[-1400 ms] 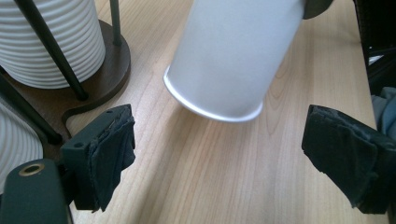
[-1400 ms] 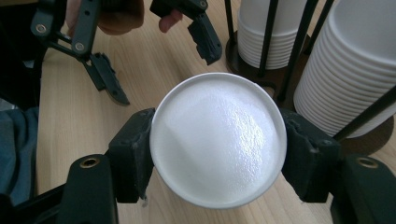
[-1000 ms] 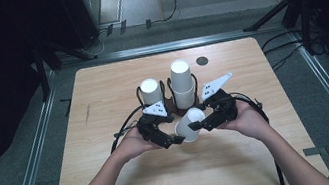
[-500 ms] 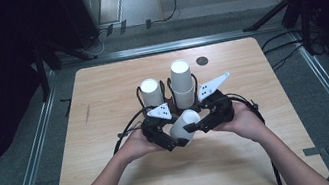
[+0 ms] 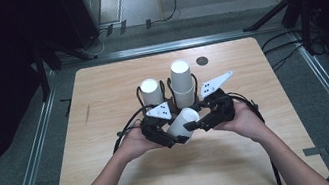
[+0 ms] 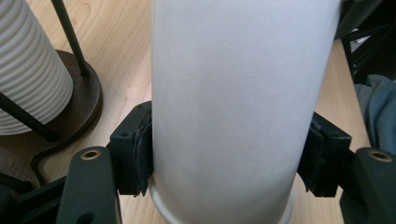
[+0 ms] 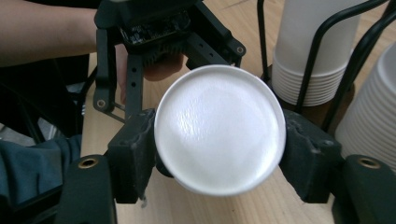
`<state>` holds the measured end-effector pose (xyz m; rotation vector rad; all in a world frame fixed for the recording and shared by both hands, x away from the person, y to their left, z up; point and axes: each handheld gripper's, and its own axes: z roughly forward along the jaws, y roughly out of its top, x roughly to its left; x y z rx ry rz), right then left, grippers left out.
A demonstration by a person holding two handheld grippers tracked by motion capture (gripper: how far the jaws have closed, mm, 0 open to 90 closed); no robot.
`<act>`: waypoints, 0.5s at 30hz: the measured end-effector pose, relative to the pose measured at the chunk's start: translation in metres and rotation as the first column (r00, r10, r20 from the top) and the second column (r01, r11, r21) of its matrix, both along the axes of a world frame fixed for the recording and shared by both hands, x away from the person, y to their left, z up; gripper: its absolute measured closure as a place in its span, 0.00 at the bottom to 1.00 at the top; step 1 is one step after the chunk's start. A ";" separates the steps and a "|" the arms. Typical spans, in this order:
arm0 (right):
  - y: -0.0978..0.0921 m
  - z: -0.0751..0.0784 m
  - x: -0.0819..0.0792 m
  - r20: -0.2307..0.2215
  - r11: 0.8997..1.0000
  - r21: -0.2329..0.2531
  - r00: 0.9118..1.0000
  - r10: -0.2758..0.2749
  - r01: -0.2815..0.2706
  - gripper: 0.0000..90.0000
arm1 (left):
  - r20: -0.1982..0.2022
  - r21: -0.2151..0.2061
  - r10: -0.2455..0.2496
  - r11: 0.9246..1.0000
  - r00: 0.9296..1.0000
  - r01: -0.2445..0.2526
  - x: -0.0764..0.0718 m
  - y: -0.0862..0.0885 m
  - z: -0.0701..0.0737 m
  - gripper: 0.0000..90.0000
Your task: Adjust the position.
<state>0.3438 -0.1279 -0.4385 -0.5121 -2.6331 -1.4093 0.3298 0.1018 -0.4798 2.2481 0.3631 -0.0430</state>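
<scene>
A light wooden table [image 5: 116, 181] stands on grey flooring, dark at 9 and 3 o'clock. At 12 o'clock from the hands, two black wire holders [image 5: 170, 89] carry stacks of white cups [image 5: 182, 82], ribbed ones among them. Just below, the white paper cup [image 5: 183, 122] lies tilted between both tools: the left gripper [image 5: 173, 139] clamps its wall near the rim, the right gripper [image 5: 193, 125] closes on its base end. Since a second ago the cup has tipped further toward 1 o'clock.
</scene>
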 end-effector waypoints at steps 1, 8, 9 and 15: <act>-0.001 0.000 0.000 0.008 1.000 -0.002 1.000 -0.003 0.003 0.33 | -0.013 0.005 0.003 1.000 1.000 -0.003 0.002 0.002 0.001 0.36; -0.013 -0.004 -0.001 0.039 1.000 -0.031 0.999 -0.003 0.004 0.30 | -0.033 0.022 0.021 1.000 0.999 -0.021 0.006 0.011 0.003 0.36; -0.015 -0.005 -0.001 0.043 0.999 -0.037 0.999 -0.002 0.004 0.30 | -0.032 0.024 0.026 0.999 0.999 -0.025 0.007 0.013 0.004 0.36; -0.018 -0.016 0.001 0.049 0.997 -0.074 0.999 0.003 0.001 0.31 | -0.044 0.043 0.036 0.999 0.998 -0.034 0.009 0.016 0.005 0.36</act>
